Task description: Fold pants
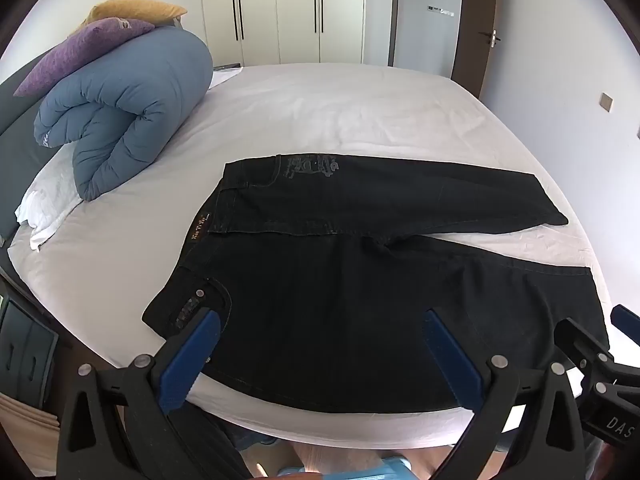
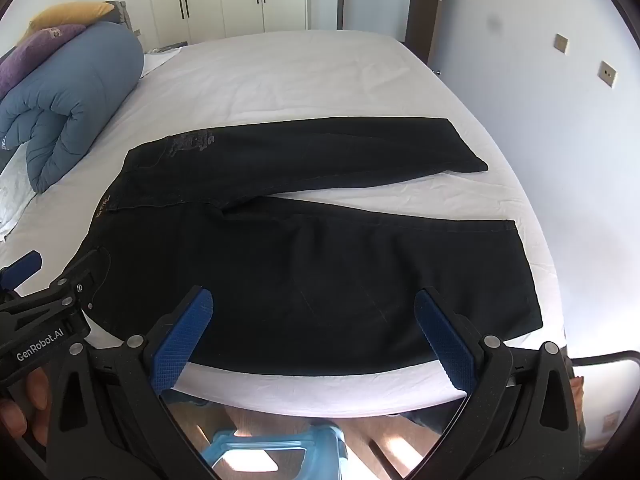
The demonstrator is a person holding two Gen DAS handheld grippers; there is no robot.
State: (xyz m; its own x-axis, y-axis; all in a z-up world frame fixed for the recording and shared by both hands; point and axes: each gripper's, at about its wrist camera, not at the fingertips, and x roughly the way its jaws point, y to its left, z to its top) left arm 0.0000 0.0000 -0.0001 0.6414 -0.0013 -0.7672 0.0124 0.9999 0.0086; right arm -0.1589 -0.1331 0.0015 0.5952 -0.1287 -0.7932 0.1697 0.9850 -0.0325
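Black jeans (image 1: 360, 280) lie flat on the white bed (image 1: 320, 112), waistband to the left, two legs spread to the right. They also show in the right wrist view (image 2: 312, 256). My left gripper (image 1: 320, 320) is open, hovering over the near edge by the waist and pocket. My right gripper (image 2: 314, 308) is open, hovering over the near leg's lower edge. Each gripper shows at the edge of the other's view. Neither holds any cloth.
A rolled blue duvet (image 1: 124, 112) with purple (image 1: 80, 52) and yellow pillows sits at the bed's far left. White wardrobes (image 1: 288, 8) and a door stand behind. A blue stool (image 2: 272, 452) is on the floor below the bed's near edge.
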